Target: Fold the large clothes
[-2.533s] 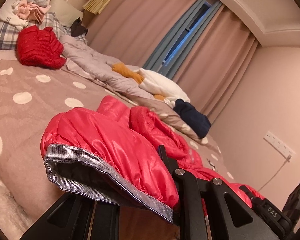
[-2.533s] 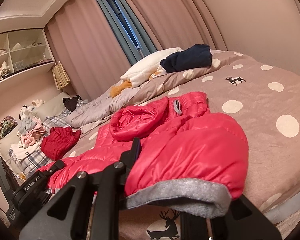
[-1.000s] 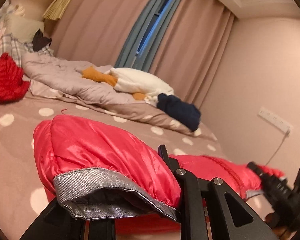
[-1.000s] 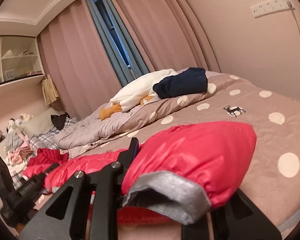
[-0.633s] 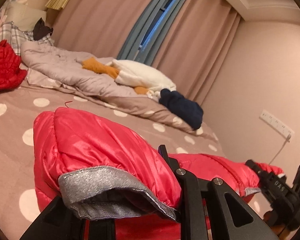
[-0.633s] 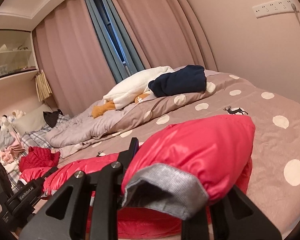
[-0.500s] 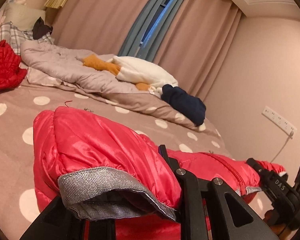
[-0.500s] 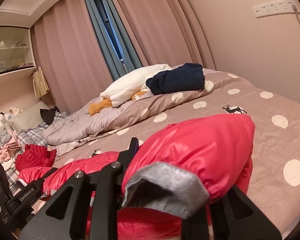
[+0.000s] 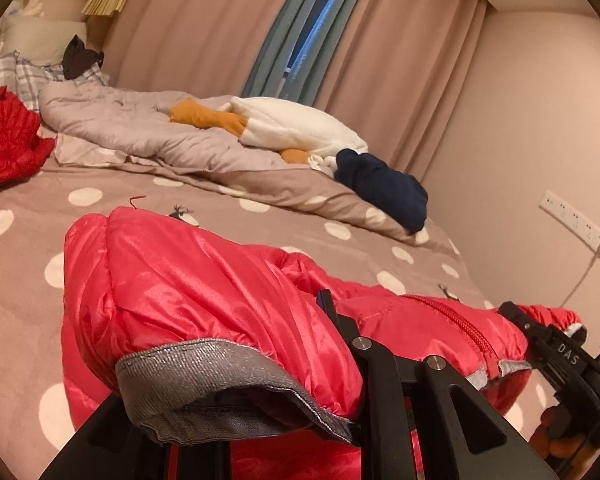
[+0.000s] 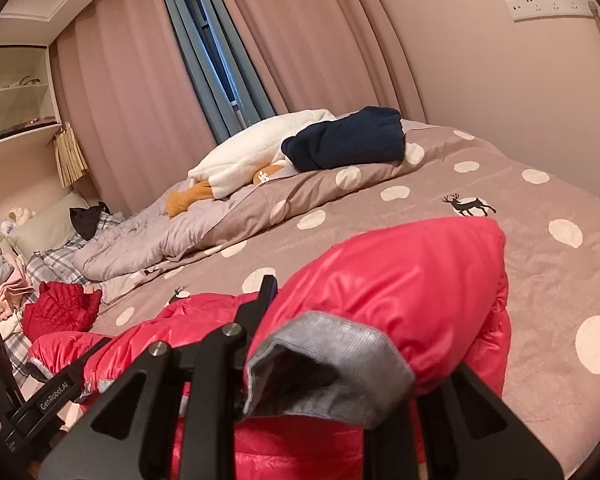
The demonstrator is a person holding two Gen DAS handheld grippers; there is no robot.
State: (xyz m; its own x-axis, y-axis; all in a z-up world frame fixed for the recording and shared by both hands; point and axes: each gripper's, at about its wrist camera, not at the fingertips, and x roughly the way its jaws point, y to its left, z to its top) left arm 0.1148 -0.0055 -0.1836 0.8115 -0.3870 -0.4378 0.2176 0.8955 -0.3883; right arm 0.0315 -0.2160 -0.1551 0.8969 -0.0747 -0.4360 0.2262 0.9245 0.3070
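1. The left hand-held gripper [image 9: 316, 408] fills the bottom of the left wrist view, its jaws nearly closed and pinching the grey-trimmed hem of the red puffer jacket [image 9: 204, 296].
2. The right hand-held gripper [image 10: 332, 392] sits at the bottom of the right wrist view, likewise narrowed onto the other end of the same grey hem; the red puffer jacket bulges over its fingers at centre right.
3. Each tool shows in the other's view: the right one at the lower right edge of the left wrist frame, gripping the far hem, and the left one at the lower left of the right wrist frame.
4. The jacket stretches between the two grippers, its zipper [image 9: 456, 324] running toward the lower right in the left wrist view, and its body lies on the bed [image 9: 28, 264].
5. The bed's brown cover has pale dots and small deer prints [image 10: 470, 205].
6. Beyond the jacket, in mid frame, lies a rumpled grey quilt [image 9: 140, 128], with a white and orange plush toy [image 9: 284, 124] on it and a dark navy garment [image 9: 384, 188] just beside the toy.
7. A second red jacket [image 9: 4, 140] lies at the left edge of the left wrist view, near plaid pillows [image 9: 20, 76].
8. Pink curtains [image 10: 140, 100] fill the upper frame, and a wall socket strip [image 10: 548, 4] sits at upper right in the right wrist view.
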